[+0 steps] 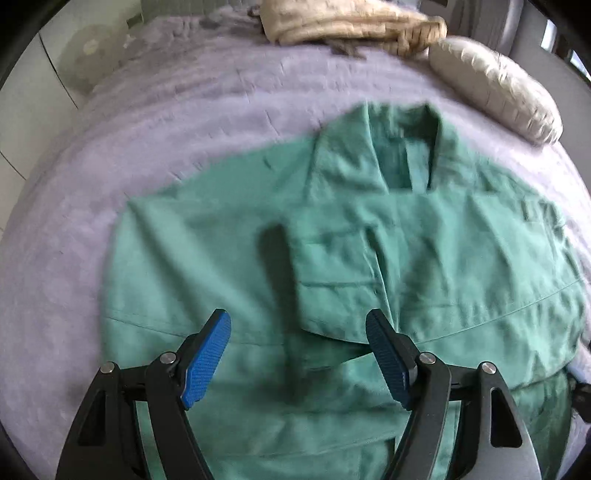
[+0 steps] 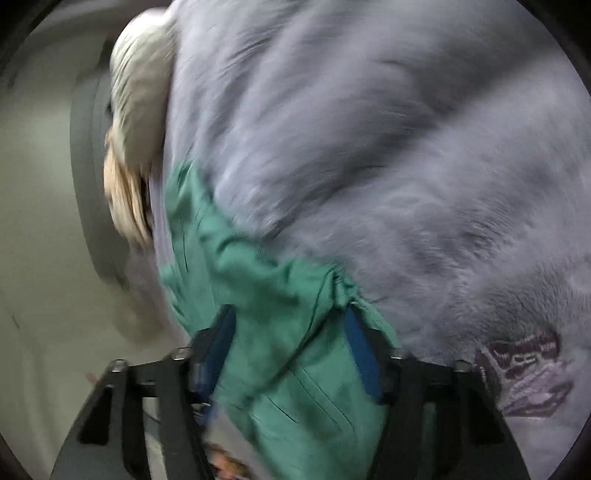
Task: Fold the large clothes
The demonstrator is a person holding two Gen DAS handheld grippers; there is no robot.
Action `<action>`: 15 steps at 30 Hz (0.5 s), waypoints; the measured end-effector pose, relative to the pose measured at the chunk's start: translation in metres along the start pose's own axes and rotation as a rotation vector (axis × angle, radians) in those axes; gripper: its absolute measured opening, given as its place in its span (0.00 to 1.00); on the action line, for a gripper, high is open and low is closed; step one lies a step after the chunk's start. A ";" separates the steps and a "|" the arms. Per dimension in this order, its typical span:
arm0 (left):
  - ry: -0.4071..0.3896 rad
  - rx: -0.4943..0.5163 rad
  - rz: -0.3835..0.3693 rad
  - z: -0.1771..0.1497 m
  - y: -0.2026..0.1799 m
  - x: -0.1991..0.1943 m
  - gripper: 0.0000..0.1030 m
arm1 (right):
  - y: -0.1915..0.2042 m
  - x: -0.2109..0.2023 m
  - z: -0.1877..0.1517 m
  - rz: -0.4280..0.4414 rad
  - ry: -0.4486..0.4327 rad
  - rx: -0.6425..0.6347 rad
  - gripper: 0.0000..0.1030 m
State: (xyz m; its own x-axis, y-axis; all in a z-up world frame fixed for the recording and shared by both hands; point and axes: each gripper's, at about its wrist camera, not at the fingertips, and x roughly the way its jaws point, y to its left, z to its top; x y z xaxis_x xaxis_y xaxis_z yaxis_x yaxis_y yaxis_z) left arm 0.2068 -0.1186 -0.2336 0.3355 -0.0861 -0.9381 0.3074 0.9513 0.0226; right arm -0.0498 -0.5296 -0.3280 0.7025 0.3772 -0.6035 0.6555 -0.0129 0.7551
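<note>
A green collared shirt (image 1: 461,258) lies spread on a lilac bed cover (image 1: 147,129), collar at the far side, with one sleeve (image 1: 332,277) folded across its middle. My left gripper (image 1: 295,317) hangs just above the shirt near the sleeve cuff, open, nothing between its blue pads (image 1: 207,354). In the blurred right wrist view, a bunched part of the shirt (image 2: 258,266) runs between the fingers of my right gripper (image 2: 288,310). Its jaws stand apart and the cloth fills the gap. The bed cover (image 2: 406,147) lies beyond.
A grey-white pillow (image 1: 495,88) and a rolled beige blanket (image 1: 351,22) sit at the bed's far edge; both show blurred in the right wrist view as pillow (image 2: 136,92) and blanket (image 2: 122,199). A dark printed motif (image 2: 524,376) marks the cover. Pale floor lies left of the bed.
</note>
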 end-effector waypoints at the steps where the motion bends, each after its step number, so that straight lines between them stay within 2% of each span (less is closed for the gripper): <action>1: 0.015 0.005 0.008 -0.005 -0.004 0.006 0.75 | -0.004 -0.001 0.000 0.000 -0.008 0.009 0.04; 5: 0.013 -0.011 -0.008 -0.010 -0.001 0.015 0.75 | -0.008 -0.007 -0.004 -0.070 -0.018 -0.070 0.02; 8: 0.035 -0.007 0.043 -0.008 0.008 0.010 0.75 | -0.005 -0.008 -0.004 -0.107 -0.004 -0.121 0.02; 12: 0.028 -0.015 0.043 -0.020 0.035 -0.016 0.75 | 0.017 -0.013 -0.011 -0.177 0.028 -0.213 0.04; 15: 0.060 -0.022 0.045 -0.040 0.056 -0.033 0.75 | 0.034 -0.024 -0.025 -0.265 0.052 -0.344 0.04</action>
State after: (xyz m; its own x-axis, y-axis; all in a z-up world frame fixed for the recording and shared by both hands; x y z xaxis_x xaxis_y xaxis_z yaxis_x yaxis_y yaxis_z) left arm 0.1772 -0.0501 -0.2154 0.2939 -0.0261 -0.9555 0.2731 0.9602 0.0578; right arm -0.0518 -0.5155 -0.2816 0.5016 0.3719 -0.7810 0.6747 0.3969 0.6223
